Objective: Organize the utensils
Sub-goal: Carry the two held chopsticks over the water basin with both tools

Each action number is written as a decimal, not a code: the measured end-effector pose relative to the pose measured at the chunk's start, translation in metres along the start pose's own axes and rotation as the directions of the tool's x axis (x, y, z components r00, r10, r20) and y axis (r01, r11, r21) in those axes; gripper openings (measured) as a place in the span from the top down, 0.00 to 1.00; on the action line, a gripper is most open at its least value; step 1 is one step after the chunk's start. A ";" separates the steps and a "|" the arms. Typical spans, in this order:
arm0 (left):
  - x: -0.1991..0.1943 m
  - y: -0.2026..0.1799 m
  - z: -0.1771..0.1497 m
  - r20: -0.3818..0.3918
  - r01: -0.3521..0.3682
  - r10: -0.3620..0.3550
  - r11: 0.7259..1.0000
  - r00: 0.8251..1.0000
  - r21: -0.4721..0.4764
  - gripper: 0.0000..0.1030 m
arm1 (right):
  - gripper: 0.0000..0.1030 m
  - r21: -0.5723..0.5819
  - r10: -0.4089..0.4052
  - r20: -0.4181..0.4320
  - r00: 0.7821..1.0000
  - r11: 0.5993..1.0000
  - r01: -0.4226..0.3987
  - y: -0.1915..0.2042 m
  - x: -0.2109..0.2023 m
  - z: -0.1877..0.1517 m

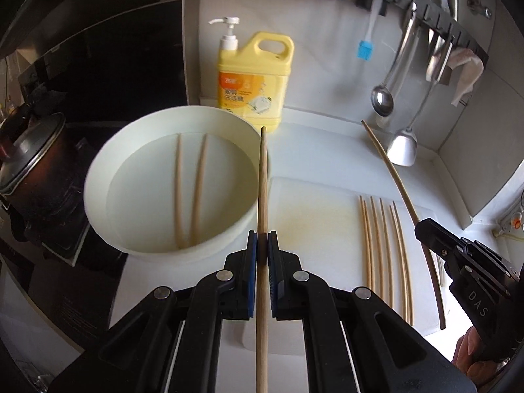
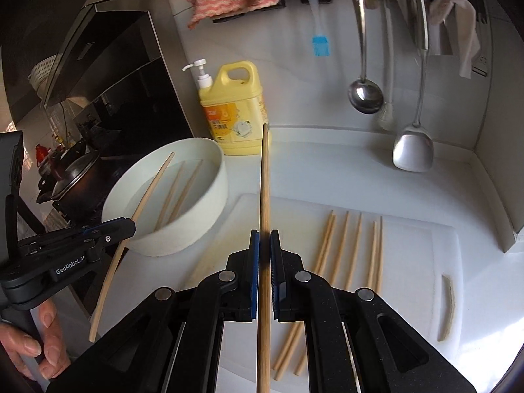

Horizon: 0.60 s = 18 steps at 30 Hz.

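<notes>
1. One chopstick is gripped by the closed jaws of the left gripper.
2. Another chopstick is clamped in the right gripper.
3. Two chopsticks are left in the white bowl of water; six are laid on the cutting board on the table.

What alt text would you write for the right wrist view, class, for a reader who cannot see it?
The right gripper is shut on a chopstick pointing at a yellow detergent bottle. At left, the left gripper grips another chopstick beside a white bowl holding two more. Six chopsticks lie on a white cutting board.
</notes>
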<state>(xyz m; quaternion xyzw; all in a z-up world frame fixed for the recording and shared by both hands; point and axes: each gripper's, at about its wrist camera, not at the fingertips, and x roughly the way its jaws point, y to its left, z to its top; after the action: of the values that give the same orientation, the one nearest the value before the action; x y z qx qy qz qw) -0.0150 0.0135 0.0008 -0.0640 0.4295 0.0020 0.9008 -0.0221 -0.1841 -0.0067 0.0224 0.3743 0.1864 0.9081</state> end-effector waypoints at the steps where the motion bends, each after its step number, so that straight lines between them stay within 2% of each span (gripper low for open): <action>1: 0.000 0.011 0.006 0.010 -0.002 0.002 1.000 1.000 -0.009 0.93 | 0.94 -0.011 0.014 0.005 1.000 1.000 -0.014 0.012 0.005 0.007; 9: 0.017 0.102 0.063 0.054 -0.038 0.041 0.997 0.998 -0.066 0.93 | 0.94 -0.054 0.089 -0.010 0.996 0.995 -0.089 0.100 0.075 0.064; 13: 0.046 0.141 0.086 0.018 -0.036 0.038 0.996 0.999 -0.084 0.93 | 0.94 -0.037 0.100 -0.046 0.994 0.994 -0.102 0.130 0.119 0.083; 18: 0.089 0.167 0.095 -0.051 -0.017 0.013 0.996 0.999 -0.084 0.93 | 0.94 0.042 0.080 -0.158 0.984 0.996 -0.074 0.141 0.184 0.085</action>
<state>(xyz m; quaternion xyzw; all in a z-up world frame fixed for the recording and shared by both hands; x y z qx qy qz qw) 0.1047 0.1858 -0.0282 -0.0988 0.4522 0.0255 0.8861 0.1109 0.0207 -0.0436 0.0381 0.4480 0.2159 0.8667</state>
